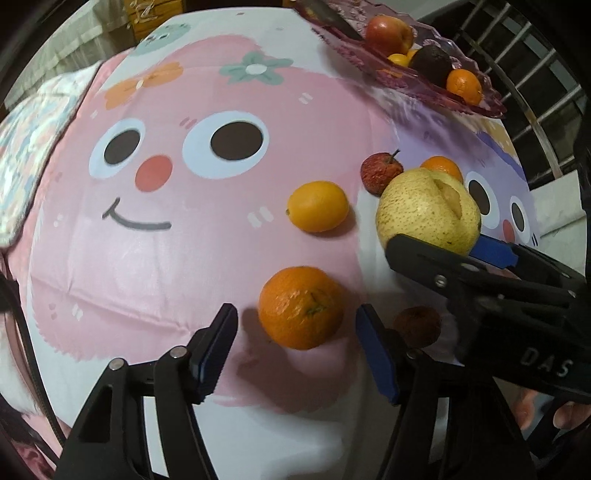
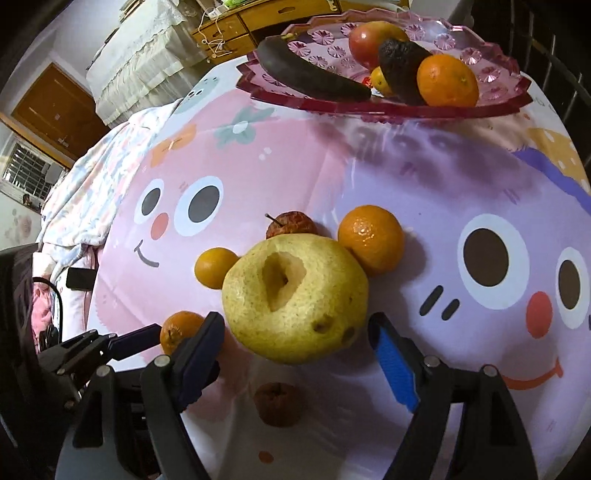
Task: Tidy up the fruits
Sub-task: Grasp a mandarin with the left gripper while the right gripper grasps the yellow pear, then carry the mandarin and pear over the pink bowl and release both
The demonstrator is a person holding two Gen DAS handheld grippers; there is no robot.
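My left gripper (image 1: 297, 332) is open, its fingers on either side of an orange (image 1: 301, 307) on the cartoon tablecloth, apart from it. My right gripper (image 2: 295, 332) is open around a yellow pear (image 2: 295, 297) with a hollowed top; the pear also shows in the left wrist view (image 1: 428, 210). Loose on the cloth lie a smooth small orange (image 1: 318, 206), another orange (image 2: 371, 239), a wrinkled red fruit (image 2: 291, 224) and a shrivelled brown fruit (image 2: 277, 403). A pink glass tray (image 2: 495, 99) at the far edge holds an apple (image 2: 365, 40), a dark banana (image 2: 310, 72), an avocado (image 2: 400, 66) and an orange (image 2: 447, 81).
A floral blanket (image 2: 92, 177) lies off the table's left side. A wooden cabinet (image 2: 229, 27) stands behind the tray. Metal bars (image 1: 535, 92) run along the right. A dark phone-like object (image 2: 79, 277) rests at the left edge.
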